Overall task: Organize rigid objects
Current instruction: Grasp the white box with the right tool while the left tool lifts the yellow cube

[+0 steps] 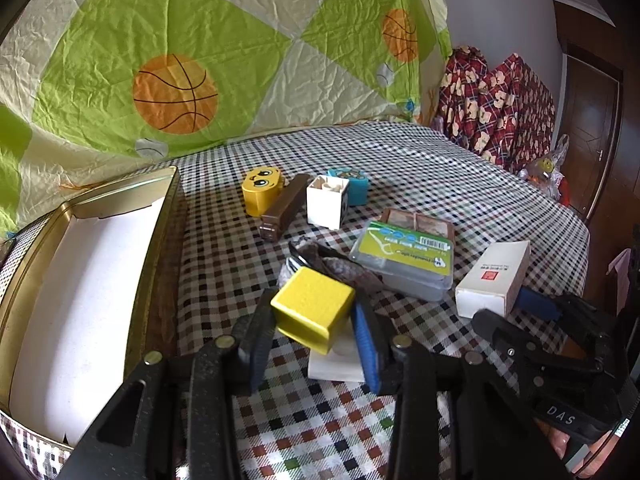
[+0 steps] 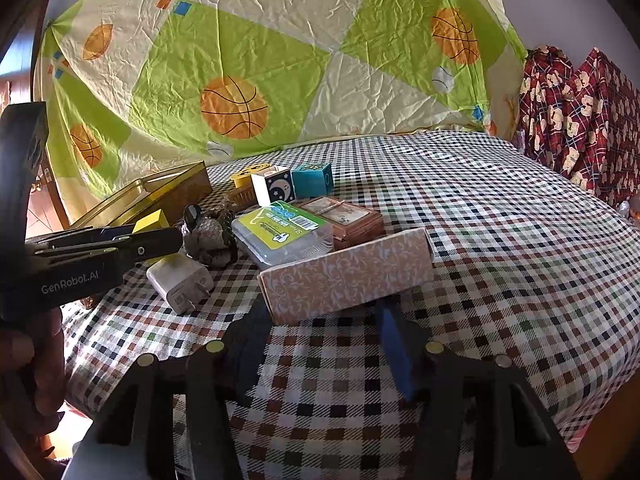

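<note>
Rigid objects sit in both your grips: your left gripper (image 1: 314, 332) pinches one yellow block (image 1: 313, 309), the gold tin (image 1: 168, 200) open at ten o'clock, while your right gripper (image 2: 324, 320) clamps one patterned box (image 2: 348, 274), long axis crosswise, nine pieces remaining ahead.

Bright daylight from the right casts soft shadows leftward; fisheye bending and dark vignetting mark the edges.

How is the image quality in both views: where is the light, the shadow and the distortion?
Left wrist view: sunlight glares on the tin's white liner, dark vignette in the corners. Right wrist view: tablecloth evenly lit, its checks bend outward near the edges.
</note>
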Available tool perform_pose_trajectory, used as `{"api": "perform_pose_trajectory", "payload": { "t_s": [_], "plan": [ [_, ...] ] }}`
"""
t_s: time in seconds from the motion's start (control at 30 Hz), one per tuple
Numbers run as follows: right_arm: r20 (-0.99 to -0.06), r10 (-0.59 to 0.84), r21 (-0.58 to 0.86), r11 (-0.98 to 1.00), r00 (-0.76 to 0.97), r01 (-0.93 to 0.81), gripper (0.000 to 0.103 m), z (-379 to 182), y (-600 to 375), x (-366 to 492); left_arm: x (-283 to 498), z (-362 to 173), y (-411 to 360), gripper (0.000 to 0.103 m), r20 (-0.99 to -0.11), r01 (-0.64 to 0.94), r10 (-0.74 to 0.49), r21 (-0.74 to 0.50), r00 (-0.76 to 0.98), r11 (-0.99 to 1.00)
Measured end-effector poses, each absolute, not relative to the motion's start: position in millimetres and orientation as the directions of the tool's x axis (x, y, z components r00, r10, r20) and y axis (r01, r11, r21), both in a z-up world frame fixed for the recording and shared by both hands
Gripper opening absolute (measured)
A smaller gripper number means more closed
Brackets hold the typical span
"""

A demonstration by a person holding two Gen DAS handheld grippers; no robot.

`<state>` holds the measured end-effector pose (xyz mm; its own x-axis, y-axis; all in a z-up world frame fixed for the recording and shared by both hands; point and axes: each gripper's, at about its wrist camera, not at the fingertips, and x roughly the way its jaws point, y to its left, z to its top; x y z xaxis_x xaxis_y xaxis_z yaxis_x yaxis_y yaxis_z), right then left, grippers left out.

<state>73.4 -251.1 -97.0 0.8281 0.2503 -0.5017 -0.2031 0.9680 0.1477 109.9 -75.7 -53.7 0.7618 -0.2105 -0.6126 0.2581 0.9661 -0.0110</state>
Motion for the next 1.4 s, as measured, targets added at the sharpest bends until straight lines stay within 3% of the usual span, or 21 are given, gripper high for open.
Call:
{"api": "perform_pose_trajectory", "payload": {
  "t_s": [0.07,0.1,0.17,0.37,0.63,0.7,0.9,1.4],
  "plan": [
    [-0.510,0.233,0.147,0.972,0.828,-0.183,0.063,-96,-254,74,110,-53,-75,0.037,-0.610,0.261,-0.215,-0.015,0.763,0.965],
    [-0.515,0.219,0.140,0.975,0.828,-0.171,0.079,-95,-256,73,110,-53,-75,0.037,-0.610,0.261,-0.217,-0.018,0.762,0.965],
    [-0.512,0.181,0.128,0.983,0.840,-0.133,0.093,-93,-262,72,110,-53,-74,0.037,-0.612,0.262,-0.221,-0.023,0.759,0.965],
    [-0.498,0.129,0.058,0.992,0.858,-0.116,0.095,-87,-267,72,109,-53,-75,0.037,-0.608,0.266,-0.227,-0.027,0.761,0.964],
    [-0.517,0.207,0.086,0.978,0.831,-0.190,0.095,-92,-266,87,106,-51,-75,0.037,-0.588,0.258,-0.224,-0.028,0.777,0.966],
    [-0.514,0.195,0.074,0.980,0.835,-0.184,0.082,-93,-265,87,104,-50,-73,0.037,-0.576,0.250,-0.221,-0.029,0.787,0.968],
    [-0.491,0.206,0.074,0.978,0.847,-0.195,0.081,-93,-264,84,97,-46,-69,0.037,-0.533,0.233,-0.212,-0.028,0.819,0.972],
    [-0.347,0.283,0.100,0.959,0.894,-0.265,0.081,-82,-249,69,80,-39,-59,0.037,-0.426,0.178,-0.180,-0.044,0.887,0.983]
  ]
}}
